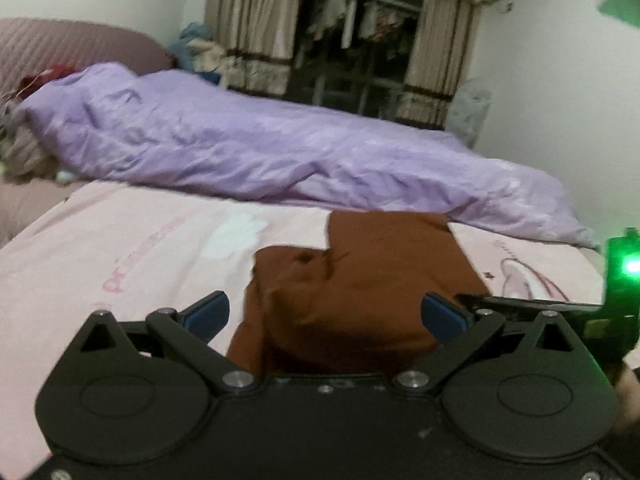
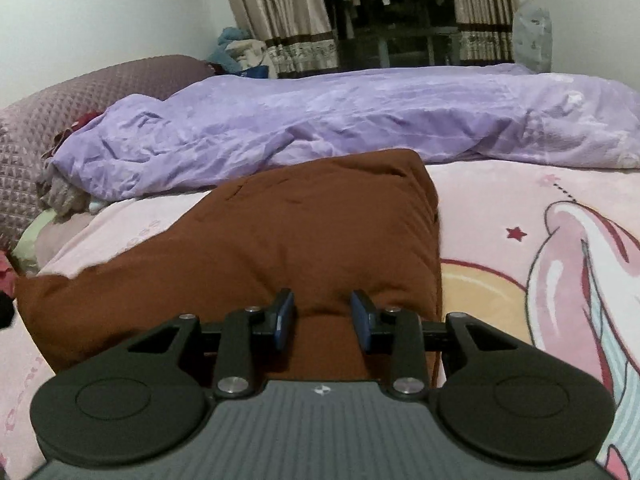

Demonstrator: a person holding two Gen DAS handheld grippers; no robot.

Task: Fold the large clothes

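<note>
A brown garment (image 1: 360,280) lies folded and bunched on the pink bedsheet (image 1: 120,260). My left gripper (image 1: 326,314) is open wide, its blue pads on either side of the garment's near edge, holding nothing. In the right wrist view the brown garment (image 2: 260,240) fills the middle. My right gripper (image 2: 323,320) has its blue pads partly closed with a fold of the brown cloth between them; the pads do not clearly pinch it. The right gripper's body with a green light (image 1: 624,280) shows at the right edge of the left wrist view.
A crumpled purple duvet (image 1: 260,148) lies across the bed behind the garment, and shows in the right wrist view (image 2: 340,120). A mauve quilted headboard (image 2: 60,112) is at the left. Curtains (image 1: 256,20) and an open wardrobe stand beyond. The sheet has a cartoon print (image 2: 560,260).
</note>
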